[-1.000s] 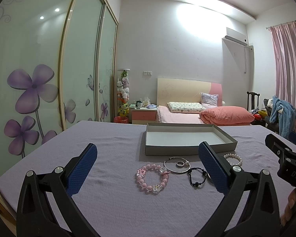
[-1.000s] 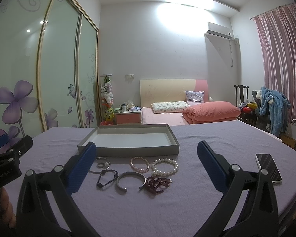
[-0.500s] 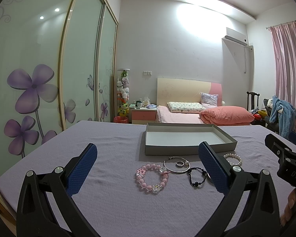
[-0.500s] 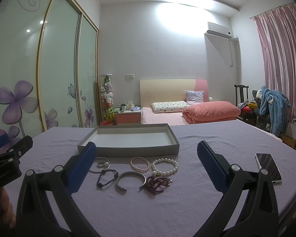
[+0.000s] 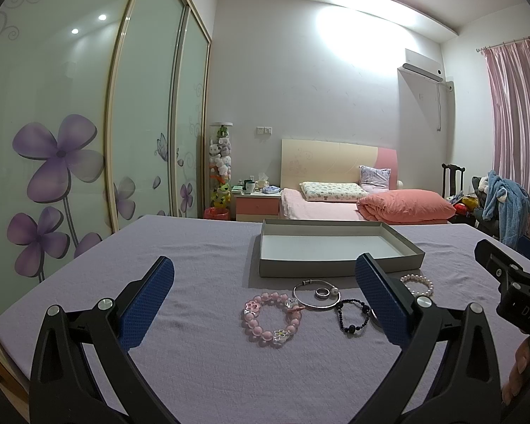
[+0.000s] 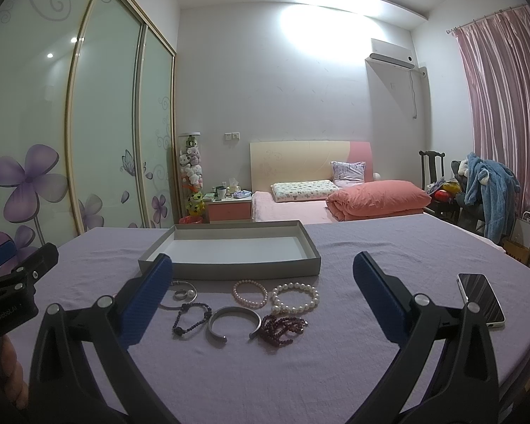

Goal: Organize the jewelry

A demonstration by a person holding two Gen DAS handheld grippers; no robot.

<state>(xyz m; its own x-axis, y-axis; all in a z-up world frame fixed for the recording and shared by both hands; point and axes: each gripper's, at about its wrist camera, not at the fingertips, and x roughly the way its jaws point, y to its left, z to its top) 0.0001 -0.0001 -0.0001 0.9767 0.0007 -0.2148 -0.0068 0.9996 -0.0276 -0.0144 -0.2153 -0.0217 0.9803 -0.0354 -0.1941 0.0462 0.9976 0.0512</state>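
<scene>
A shallow grey box (image 5: 335, 268) (image 6: 229, 268) with a white floor sits on the purple cloth. In front of it lie jewelry pieces: a pink bead bracelet (image 5: 272, 319), a thin silver bangle (image 5: 316, 295) around a ring (image 5: 323, 293), a dark bead bracelet (image 5: 351, 315) (image 6: 190, 318), a silver cuff (image 6: 234, 321), a dark red bead strand (image 6: 282, 327), a small pink pearl bracelet (image 6: 249, 293) and a white pearl bracelet (image 6: 295, 298) (image 5: 417, 283). My left gripper (image 5: 265, 300) and right gripper (image 6: 261, 300) are open and empty, short of the jewelry.
A phone (image 6: 480, 298) lies on the cloth at the right. The table edge runs near the wardrobe doors (image 5: 70, 141) at the left. A bed (image 6: 335, 201) and a chair with clothes (image 6: 487, 190) stand beyond the table.
</scene>
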